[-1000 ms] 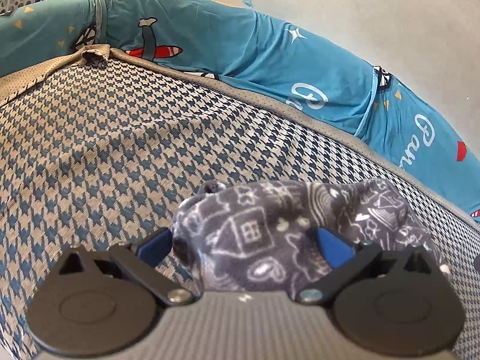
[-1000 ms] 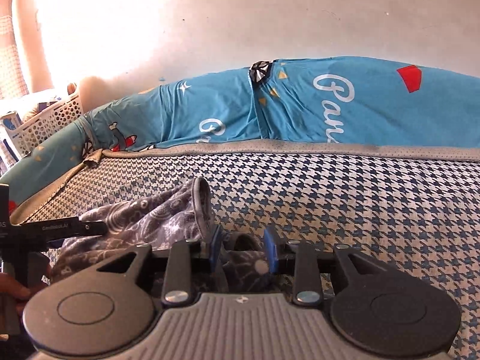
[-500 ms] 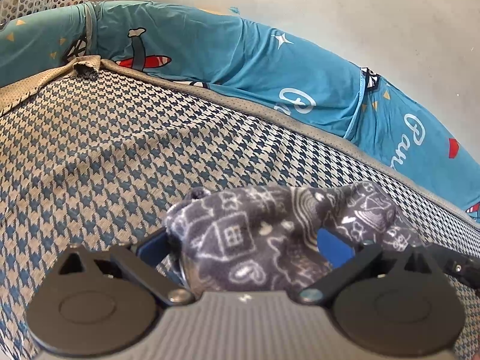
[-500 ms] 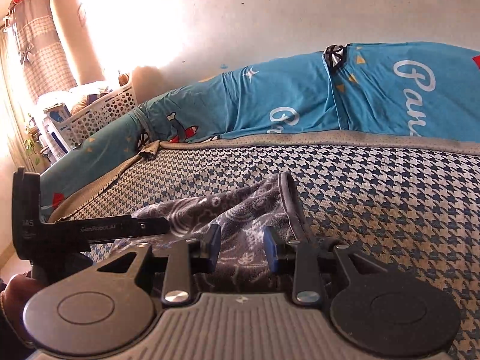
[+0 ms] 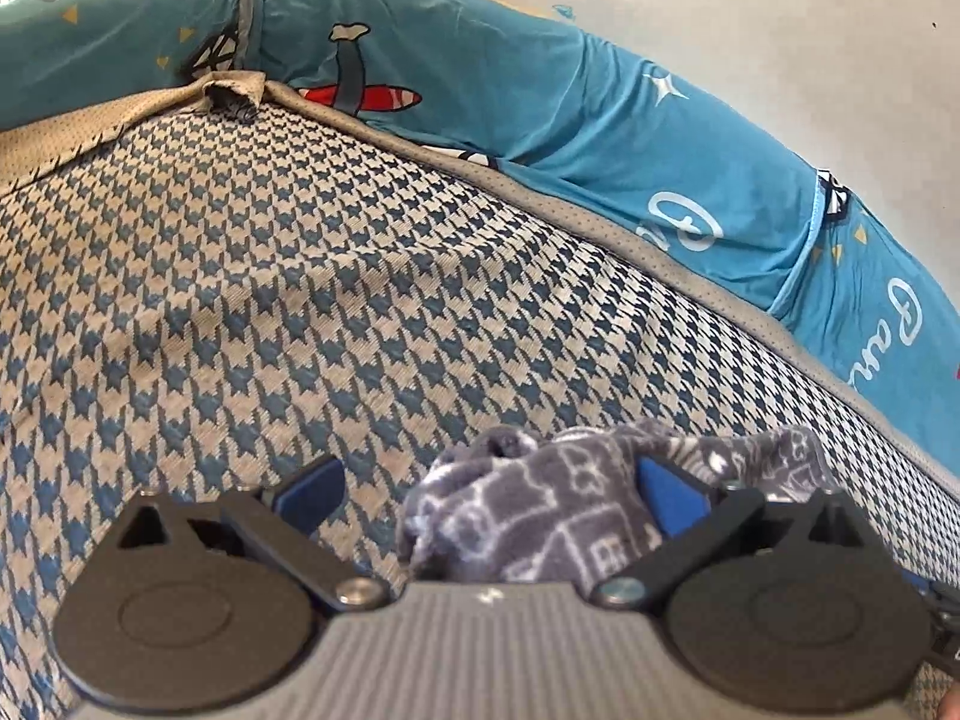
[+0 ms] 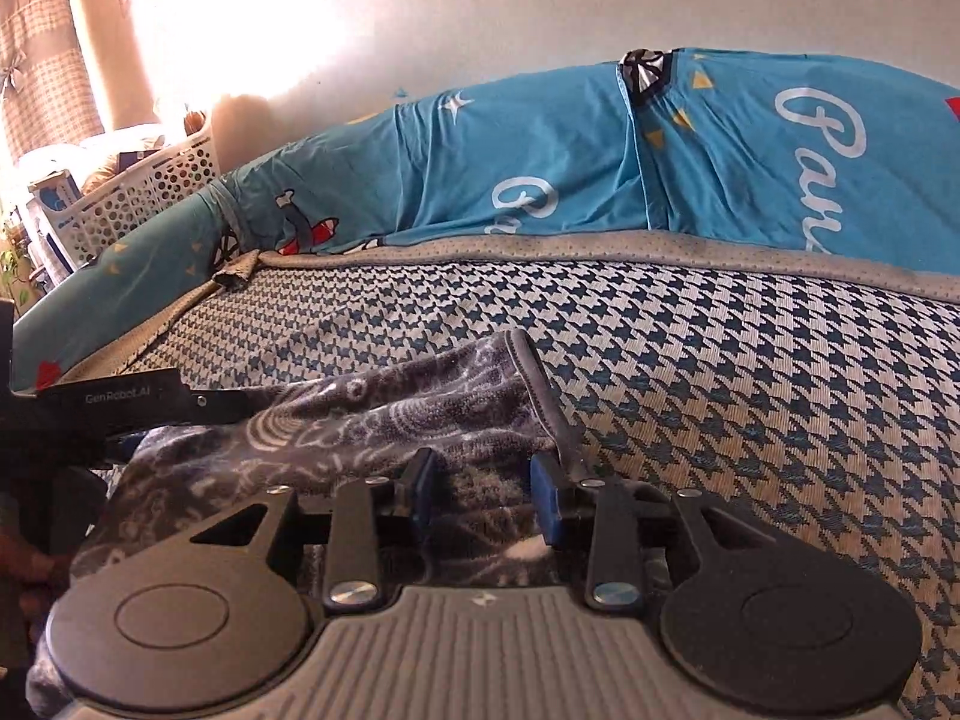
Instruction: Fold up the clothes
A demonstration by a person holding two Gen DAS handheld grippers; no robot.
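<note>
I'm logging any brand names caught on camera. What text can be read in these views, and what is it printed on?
"GenRobot.AI": white print on the black arm of the left gripper, seen from the right wrist.
"Pan…": white script on the blue bed bumper, cut off at the frame edge.
Further white script lower on the bumper: partly hidden, unreadable.
Boxes in the white basket: too blurred to read.

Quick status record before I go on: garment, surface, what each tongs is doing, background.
garment: grey patterned cloth, bunched, lying on the mat
surface: houndstooth mat, blue and beige
left tongs: jaws wide apart; cloth lies against the right pad only, not pinched
right tongs: jaws narrow, cloth pinched between the pads
background: teal bolster along the mat's far edge; white basket at far left
</note>
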